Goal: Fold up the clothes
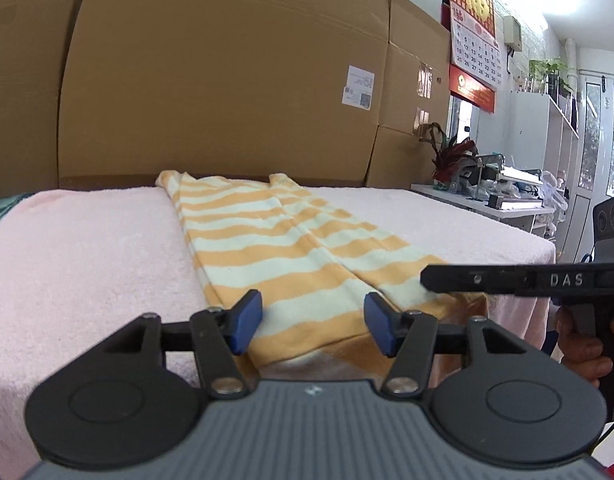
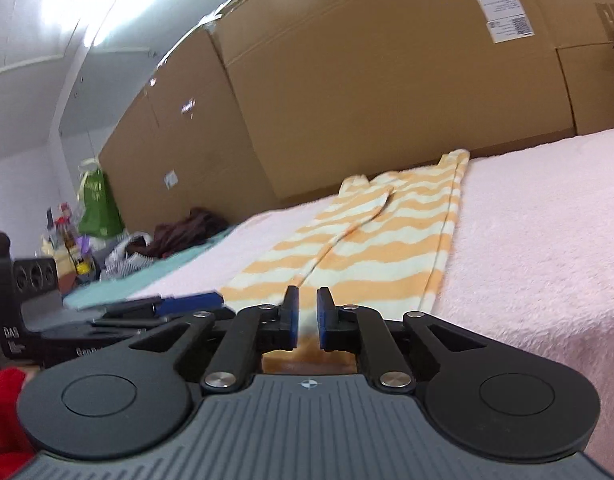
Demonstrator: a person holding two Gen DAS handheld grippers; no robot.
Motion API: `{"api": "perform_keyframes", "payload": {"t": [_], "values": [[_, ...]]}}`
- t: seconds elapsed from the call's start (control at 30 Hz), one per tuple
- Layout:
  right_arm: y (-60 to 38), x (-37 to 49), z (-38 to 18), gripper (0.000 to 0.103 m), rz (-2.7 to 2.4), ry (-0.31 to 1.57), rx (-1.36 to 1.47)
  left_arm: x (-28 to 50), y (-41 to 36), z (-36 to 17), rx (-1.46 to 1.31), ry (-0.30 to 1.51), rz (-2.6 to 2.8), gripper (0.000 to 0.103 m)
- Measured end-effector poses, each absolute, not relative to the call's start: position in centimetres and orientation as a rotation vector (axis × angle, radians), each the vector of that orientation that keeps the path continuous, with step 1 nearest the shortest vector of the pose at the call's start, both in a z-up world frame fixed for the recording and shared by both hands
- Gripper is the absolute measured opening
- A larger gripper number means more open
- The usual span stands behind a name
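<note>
An orange-and-cream striped garment (image 1: 283, 248) lies flat and lengthwise on the pink fleece-covered table (image 1: 87, 248); its near hem hangs at the front edge. My left gripper (image 1: 313, 322) is open, its blue pads either side of the near hem, low over it. My right gripper (image 1: 431, 280) reaches in from the right, level with the hem's right corner. In the right wrist view the garment (image 2: 371, 232) runs away from the right gripper (image 2: 307, 320), whose pads stand a narrow gap apart over the hem; the left gripper (image 2: 187, 304) shows at the left.
Large cardboard boxes (image 1: 227, 80) wall off the table's far side. A teal cloth with a dark clothes pile (image 2: 187, 228) and a green bag (image 2: 97, 204) lie to the left. White shelves with plants (image 1: 547, 120) stand at the right.
</note>
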State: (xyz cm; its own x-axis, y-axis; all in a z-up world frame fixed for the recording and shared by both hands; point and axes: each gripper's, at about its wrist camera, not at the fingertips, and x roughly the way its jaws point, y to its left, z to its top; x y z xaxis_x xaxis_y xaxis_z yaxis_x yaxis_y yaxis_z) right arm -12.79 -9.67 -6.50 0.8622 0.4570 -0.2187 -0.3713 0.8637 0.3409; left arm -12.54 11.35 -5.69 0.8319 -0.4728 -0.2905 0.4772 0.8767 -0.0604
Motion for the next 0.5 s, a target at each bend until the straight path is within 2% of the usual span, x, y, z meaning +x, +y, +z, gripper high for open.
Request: {"api": "perform_keyframes", "payload": {"t": [0.1,0.17,0.23,0.27,0.3,0.37,0.43,0.5], "values": [[-10.4,-13.5,-6.9,0.007,0.43,0.27,0.268,-14.0,11.6,-5.7,0.059,0.292,-0.517,0.061],[-11.9,-13.7,-7.0,0.0,0.402,0.286,0.336,-15.0,11.6,-5.7,0.069,0.282,-0.527,0.061],[-12.4,-14.1,-6.8,0.0,0.376,0.304,0.384,-15.8,11.5,-5.6,0.075,0.271,-0.539,0.061],[-12.2,-14.2,-6.6,0.002,0.372,0.301,0.383,-16.1,11.4,-5.5,0.074,0.259,-0.547,0.062],[-11.6,-14.6,-6.3,0.011,0.376,0.283,0.366,-16.1,11.1,-5.4,0.078,0.248,-0.556,0.064],[-10.5,-14.6,-6.3,0.012,0.409,0.283,0.336,-15.9,10.6,-5.5,0.089,0.241,-0.57,0.074],[-9.5,-14.2,-6.5,0.015,0.432,0.311,0.312,-15.4,10.5,-6.0,0.1,0.276,-0.561,0.071],[-9.4,-14.4,-6.8,0.014,0.432,0.307,0.291,-15.7,11.0,-6.4,0.105,0.267,-0.566,0.072]]}}
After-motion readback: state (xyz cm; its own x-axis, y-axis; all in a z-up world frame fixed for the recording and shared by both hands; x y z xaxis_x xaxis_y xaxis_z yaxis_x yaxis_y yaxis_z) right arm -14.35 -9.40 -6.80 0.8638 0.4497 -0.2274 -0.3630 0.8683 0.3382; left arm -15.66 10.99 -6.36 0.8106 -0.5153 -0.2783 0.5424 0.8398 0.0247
